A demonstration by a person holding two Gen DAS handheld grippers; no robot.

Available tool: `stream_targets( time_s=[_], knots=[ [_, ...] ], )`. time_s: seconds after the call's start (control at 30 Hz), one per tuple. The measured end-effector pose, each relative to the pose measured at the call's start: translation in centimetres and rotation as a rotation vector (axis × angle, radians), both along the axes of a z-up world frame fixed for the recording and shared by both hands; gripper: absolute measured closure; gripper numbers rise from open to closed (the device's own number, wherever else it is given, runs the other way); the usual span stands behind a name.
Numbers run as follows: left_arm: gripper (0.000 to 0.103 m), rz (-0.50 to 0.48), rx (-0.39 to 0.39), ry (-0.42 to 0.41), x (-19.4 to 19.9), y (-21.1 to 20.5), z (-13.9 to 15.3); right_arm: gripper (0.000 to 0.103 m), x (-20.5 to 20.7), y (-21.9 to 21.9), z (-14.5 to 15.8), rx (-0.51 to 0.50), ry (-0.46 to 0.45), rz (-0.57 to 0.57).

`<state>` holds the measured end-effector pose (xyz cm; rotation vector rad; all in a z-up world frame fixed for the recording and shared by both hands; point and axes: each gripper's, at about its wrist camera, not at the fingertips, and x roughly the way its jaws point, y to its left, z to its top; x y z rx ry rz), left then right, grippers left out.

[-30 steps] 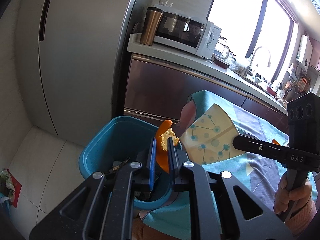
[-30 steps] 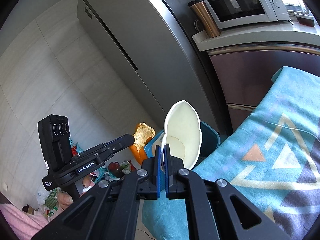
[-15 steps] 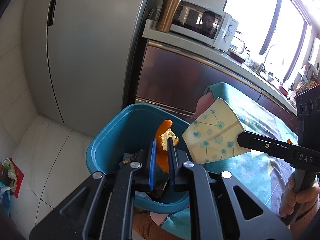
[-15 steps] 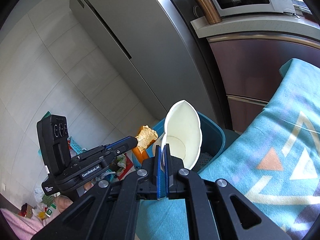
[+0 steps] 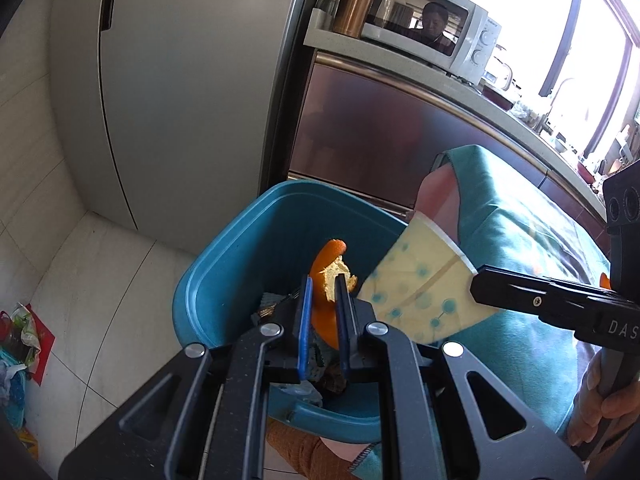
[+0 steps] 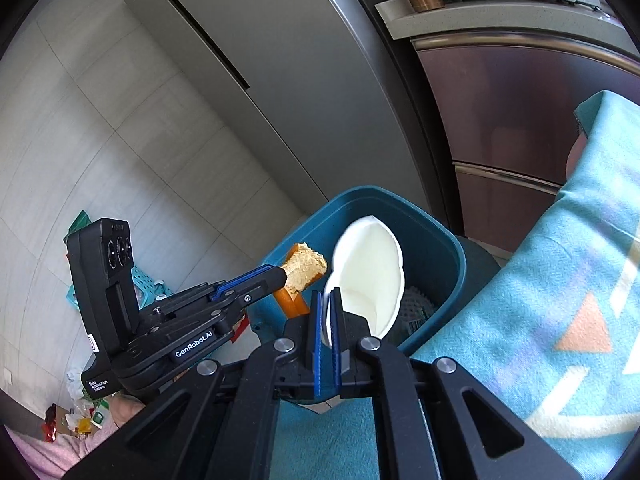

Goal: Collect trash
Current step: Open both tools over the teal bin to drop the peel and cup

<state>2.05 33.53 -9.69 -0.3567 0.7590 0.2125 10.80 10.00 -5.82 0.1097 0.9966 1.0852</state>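
My left gripper point(image 5: 323, 286) is shut on a curl of orange peel point(image 5: 326, 276), held over the open blue bin point(image 5: 224, 264). My right gripper point(image 6: 327, 300) is shut on the rim of a squashed paper cup point(image 6: 370, 276), cream with blue dots on the outside point(image 5: 420, 296), and holds it over the same bin point(image 6: 452, 248). In the right wrist view the left gripper point(image 6: 286, 276) comes in from the left with the peel point(image 6: 304, 268) at its tip, just beside the cup. Dark scraps lie at the bottom of the bin.
The bin stands on the floor against a teal patterned cloth point(image 6: 540, 340) over a table. A grey fridge point(image 5: 180, 80) and a steel cabinet point(image 5: 380, 128) with a microwave point(image 5: 432, 36) stand behind. Loose wrappers point(image 5: 20, 332) litter the tiled floor at left.
Both grippers have come down and closer to the bin, which now looms larger under them. The peel and the cup stay gripped and now hang inside the bin's rim.
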Motion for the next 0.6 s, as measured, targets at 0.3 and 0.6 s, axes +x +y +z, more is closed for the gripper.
stream_targets(
  time_s=[0.3,0.6],
  knots=[
    [0.092,-0.001,-0.014,0.024,0.9,-0.3,-1.6,0.097,-0.6,-0.8,-0.2,0.006,0.005,-0.009],
    [0.080,-0.043,-0.010,-0.044,-0.2,-2.0,0.2,0.093,-1.3,-3.4,0.3,0.038,-0.009,-0.027]
  ],
)
